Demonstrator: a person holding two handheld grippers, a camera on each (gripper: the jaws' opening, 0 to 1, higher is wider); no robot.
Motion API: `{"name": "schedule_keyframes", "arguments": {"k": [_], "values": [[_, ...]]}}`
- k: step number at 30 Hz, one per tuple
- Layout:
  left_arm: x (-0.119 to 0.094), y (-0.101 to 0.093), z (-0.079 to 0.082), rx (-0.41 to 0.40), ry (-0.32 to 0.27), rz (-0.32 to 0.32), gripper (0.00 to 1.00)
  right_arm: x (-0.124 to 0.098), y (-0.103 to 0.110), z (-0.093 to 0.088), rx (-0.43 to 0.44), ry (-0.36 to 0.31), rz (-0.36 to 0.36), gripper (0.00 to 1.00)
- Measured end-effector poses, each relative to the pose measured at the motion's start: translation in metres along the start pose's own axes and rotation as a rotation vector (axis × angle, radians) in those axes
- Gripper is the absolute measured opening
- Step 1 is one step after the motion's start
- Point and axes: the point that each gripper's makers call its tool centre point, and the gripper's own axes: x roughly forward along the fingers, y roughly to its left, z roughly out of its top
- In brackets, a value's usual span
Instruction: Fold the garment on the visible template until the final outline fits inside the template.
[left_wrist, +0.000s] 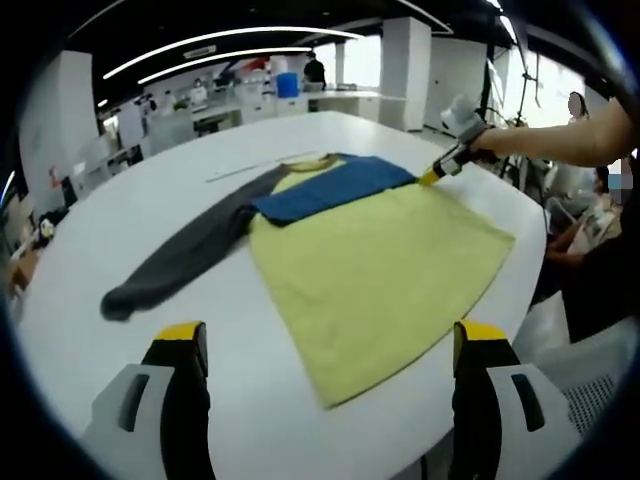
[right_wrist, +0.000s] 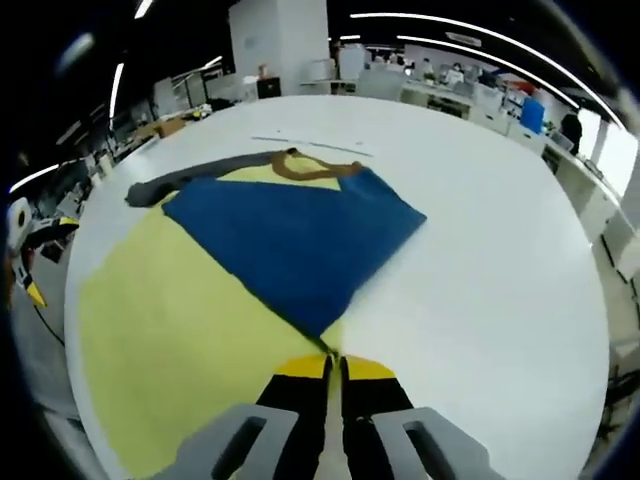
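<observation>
Soft, light yellow knit sweater with blue and grey sleeves (left_wrist: 385, 270) flat mid round white counter (left_wrist: 100, 260) | right tool (right_wrist: 333, 362) clenched on blue sleeve tip, 6 o'clock | left tool (left_wrist: 330, 345) released, hovering | grip hems, corners; limp cloth drags easily.

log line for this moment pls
stage: folding blue sleeve | right gripper: shut on garment edge | left gripper: open, off cloth | grey sleeve: unfolded

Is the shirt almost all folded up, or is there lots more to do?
Only partly. Done: the blue sleeve is folded across the yellow body. In hand: the right claw is shut on the garment's edge at that sleeve's tip. Left: the grey sleeve lies stretched out on the white table, the body is spread wide, and the left claw hangs open, empty.
</observation>
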Motion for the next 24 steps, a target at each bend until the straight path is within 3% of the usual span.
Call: {"name": "schedule_keyframes", "arguments": {"k": [7,24], "values": [[-0.002,0.002,0.0,-0.002,-0.003,0.009,0.99,-0.002,-0.004,-0.001,-0.019,0.014,0.012,0.0],[-0.007,0.008,-0.004,-0.016,0.0,0.032,0.99,-0.017,-0.032,-0.017,0.032,0.054,0.027,0.0]]}}
